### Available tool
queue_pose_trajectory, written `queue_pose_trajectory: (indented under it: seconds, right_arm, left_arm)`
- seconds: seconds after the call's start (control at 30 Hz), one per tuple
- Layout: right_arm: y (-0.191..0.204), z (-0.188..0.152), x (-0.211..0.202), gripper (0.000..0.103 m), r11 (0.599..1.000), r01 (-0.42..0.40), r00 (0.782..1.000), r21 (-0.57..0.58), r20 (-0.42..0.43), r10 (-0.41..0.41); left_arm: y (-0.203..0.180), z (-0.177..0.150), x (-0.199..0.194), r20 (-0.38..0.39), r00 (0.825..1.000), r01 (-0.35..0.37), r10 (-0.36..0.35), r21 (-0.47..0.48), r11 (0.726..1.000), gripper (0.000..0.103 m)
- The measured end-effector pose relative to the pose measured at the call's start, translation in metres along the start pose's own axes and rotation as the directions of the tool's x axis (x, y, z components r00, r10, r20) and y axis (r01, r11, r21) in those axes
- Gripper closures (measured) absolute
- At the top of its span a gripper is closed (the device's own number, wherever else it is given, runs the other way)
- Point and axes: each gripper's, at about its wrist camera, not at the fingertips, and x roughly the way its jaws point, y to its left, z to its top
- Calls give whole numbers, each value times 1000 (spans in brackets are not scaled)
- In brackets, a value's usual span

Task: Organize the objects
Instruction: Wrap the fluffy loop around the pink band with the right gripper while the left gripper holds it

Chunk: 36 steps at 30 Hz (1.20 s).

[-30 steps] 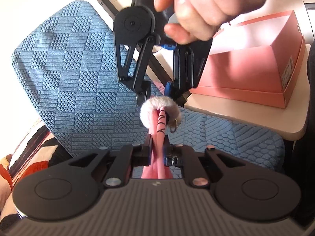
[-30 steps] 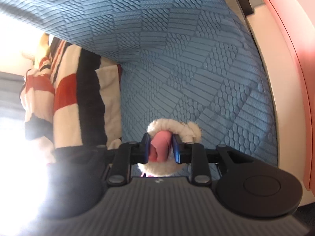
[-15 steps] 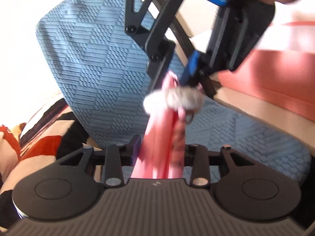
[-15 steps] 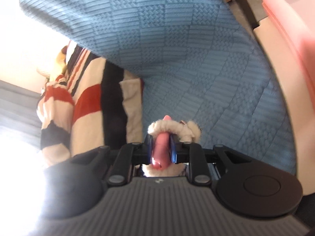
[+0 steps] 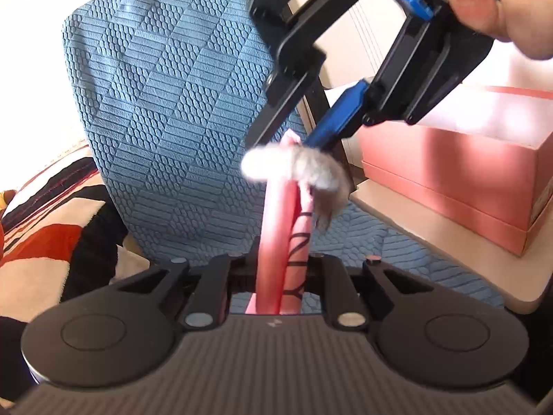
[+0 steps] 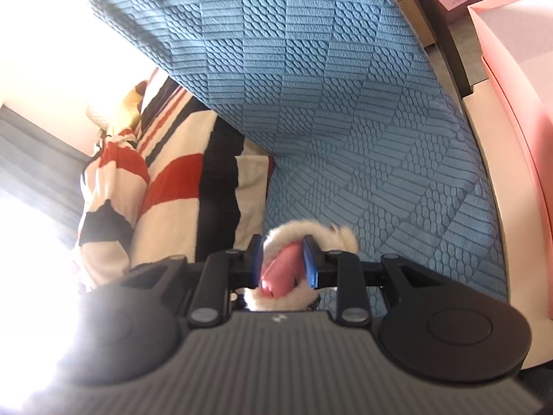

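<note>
From the left wrist, the left tool [image 5: 276, 273] is clenched on a pink strip [image 5: 281, 242] that carries dark lettering; the strip rises straight out from between its fingers. At the strip's far end a fluffy white scrunchie [image 5: 293, 169] rings it, and there the right tool [image 5: 293, 131] comes down from above — a blue-padded finger and a black one pinching the pink tip that pokes just past the fluff. A hand [image 5: 497, 3] grips that tool at the upper right. Behind both stands the blue quilted chair [image 5: 166, 103]. To the right of the left tool a pink box [image 5: 449, 173] sits on the pale tabletop [image 5: 432, 242]; to its left lies a striped blanket [image 5: 52, 242] in red, black and cream.

From the right wrist, the right tool [image 6: 283, 266] is closed on the pink strip [image 6: 280, 269], which fills the gap between its blue pads, with the scrunchie [image 6: 311, 231] curling around just beyond the fingertips. Ahead spreads the blue chair [image 6: 345, 103] — seat and back. The striped blanket [image 6: 166, 190] lies to the left, the tabletop [image 6: 501, 173] edge and pink box [image 6: 518, 52] to the right.
</note>
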Motion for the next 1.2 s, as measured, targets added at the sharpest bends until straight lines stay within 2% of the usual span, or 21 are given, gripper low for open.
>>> queue_pose_trajectory:
  seconds: [0.1,0.2,0.33,0.53,0.67,0.8,0.93,1.2]
  right_arm:
    - [-2,1,-4,75,1000,-7,1000,17,6,7]
    - [-8,1,-5,87,998,-8,1000,60,9,7]
    - [-9,-1,-2,87,996,-25,1000,90,-2,26]
    - [-10,2,-5,85,991,26,999,132,-48,-20]
    - [-7,7,-3,84,992,56,996,112,-69,-49]
    - [-18,17,6,82,977,91,988,195,-141,-64]
    - [-19,23,13,82,978,112,977,178,-198,-76]
    - [-13,23,25,81,979,157,962,133,-246,-121]
  left_arm:
    - [1,0,-1,6,1000,1,-1,-7,1000,88]
    - [0,-1,0,8,1000,10,-10,-1,1000,88]
    - [-4,-3,-1,15,1000,10,-10,28,1000,88]
    - [-18,-6,-11,54,998,7,-13,103,995,90]
    - [-27,-7,-18,85,996,-8,-5,145,989,92]
    - [-35,-10,-22,107,994,-8,-13,190,982,93]
    - [-38,-11,-25,123,992,-16,-9,201,979,94]
    - [-45,-12,-31,162,987,-27,-10,226,974,95]
